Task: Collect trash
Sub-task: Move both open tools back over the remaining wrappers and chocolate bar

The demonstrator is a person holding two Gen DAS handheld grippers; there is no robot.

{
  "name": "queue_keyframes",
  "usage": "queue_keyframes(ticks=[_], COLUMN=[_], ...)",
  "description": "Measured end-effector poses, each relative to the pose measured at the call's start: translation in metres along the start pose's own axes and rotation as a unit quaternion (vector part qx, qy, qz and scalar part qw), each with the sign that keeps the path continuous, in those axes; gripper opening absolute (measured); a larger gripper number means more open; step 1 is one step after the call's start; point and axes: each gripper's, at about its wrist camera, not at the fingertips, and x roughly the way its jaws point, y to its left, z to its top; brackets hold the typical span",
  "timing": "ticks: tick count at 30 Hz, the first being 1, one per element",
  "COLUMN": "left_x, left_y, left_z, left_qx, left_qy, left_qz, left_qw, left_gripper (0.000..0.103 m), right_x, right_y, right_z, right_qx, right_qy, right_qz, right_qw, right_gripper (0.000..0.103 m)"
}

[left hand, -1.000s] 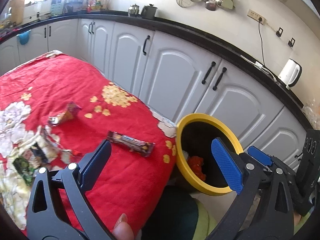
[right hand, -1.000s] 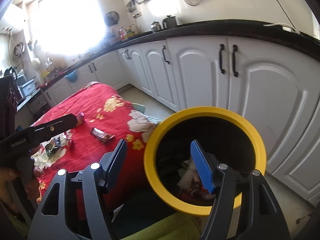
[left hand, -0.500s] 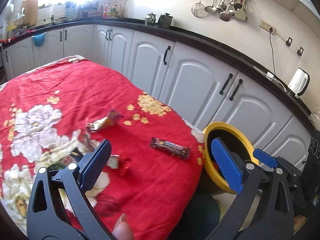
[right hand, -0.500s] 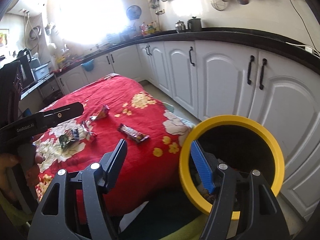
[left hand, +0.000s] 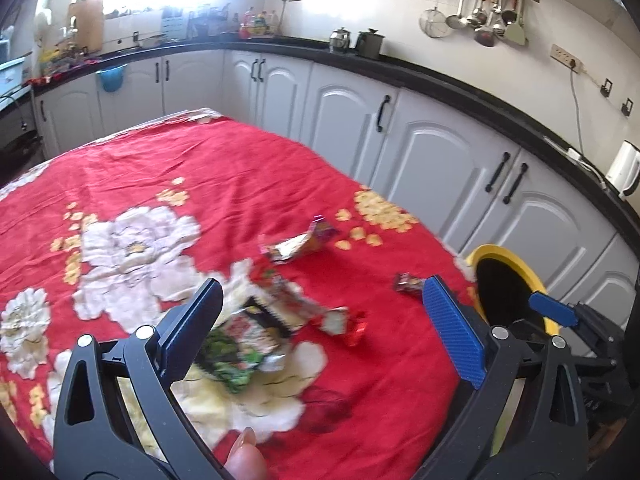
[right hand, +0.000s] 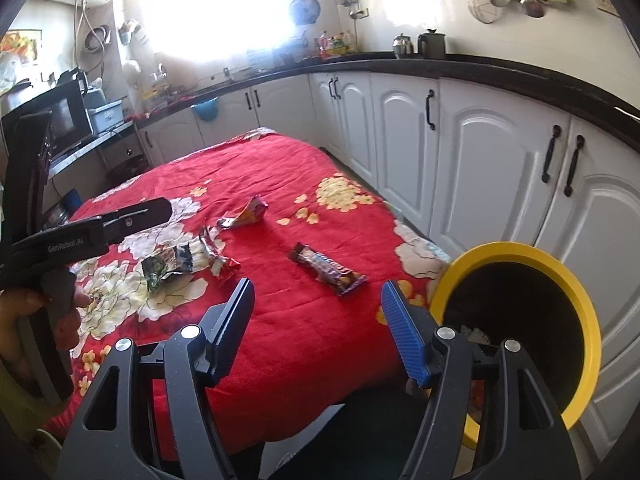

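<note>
A table under a red cloth with white and yellow flowers (right hand: 304,184) holds several pieces of trash. A dark, long chocolate-bar wrapper (right hand: 326,268) lies near the cloth's edge closest to a black bin with a yellow rim (right hand: 516,254), which stands just beside the table corner, in front of white kitchen cupboards (right hand: 404,120). Further in lies a crumpled silver and orange snack wrapper (right hand: 244,216). Beside it sits a cluster: a green and black foil packet (right hand: 168,264), a silver strip and a small red sweet wrapper (right hand: 228,270), close together and seemingly touching, though blur in the left wrist view makes that hard to judge.

The left gripper (left hand: 320,320) hangs above the cluster with its jaws spread wide and nothing between them; the green packet (left hand: 236,344) shows just inside its dark finger. A fingertip of the person (left hand: 246,456) shows at the bottom edge.

The right gripper (right hand: 320,320) is likewise released and empty, set over the table's near edge between the chocolate-bar wrapper and the bin
</note>
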Motion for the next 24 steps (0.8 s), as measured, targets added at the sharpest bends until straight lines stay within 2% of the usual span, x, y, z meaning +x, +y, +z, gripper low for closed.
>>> queue_keyframes(ticks=[6, 12, 14, 19, 24], left_x=[0.003, 0.011, 0.016, 0.026, 0.040], left_y=[0.033, 0.065, 0.075, 0.086, 0.090], left_z=[-0.008, -0.016, -0.019, -0.025, -0.032], left_qx=[-0.012, -0.047, -0.064, -0.082, -0.094], left_qy=[0.012, 0.031, 0.040, 0.061, 0.089], left_qz=[0.023, 0.020, 0.011, -0.018, -0.049], left_qw=[0.9996, 0.9982, 0.9971, 0.9946, 0.9904], left_gripper=[0.092, 0.092, 0.092, 0.082, 0.075], right_x=[0.024, 0.051, 0.061, 0.084, 0.107], right_y=[0.018, 0.041, 0.048, 0.063, 0.070], right_z=[0.001, 0.004, 0.007, 0.012, 0.015], right_qx=[-0.016, -0.036, -0.040, -0.061, -0.071], right_qy=[0.023, 0.040, 0.046, 0.060, 0.078], right_qz=[0.025, 0.054, 0.066, 0.084, 0.088], right_qw=[0.999, 0.997, 0.996, 0.993, 0.991], right_gripper=[0.064, 0.064, 0.064, 0.063, 0.057])
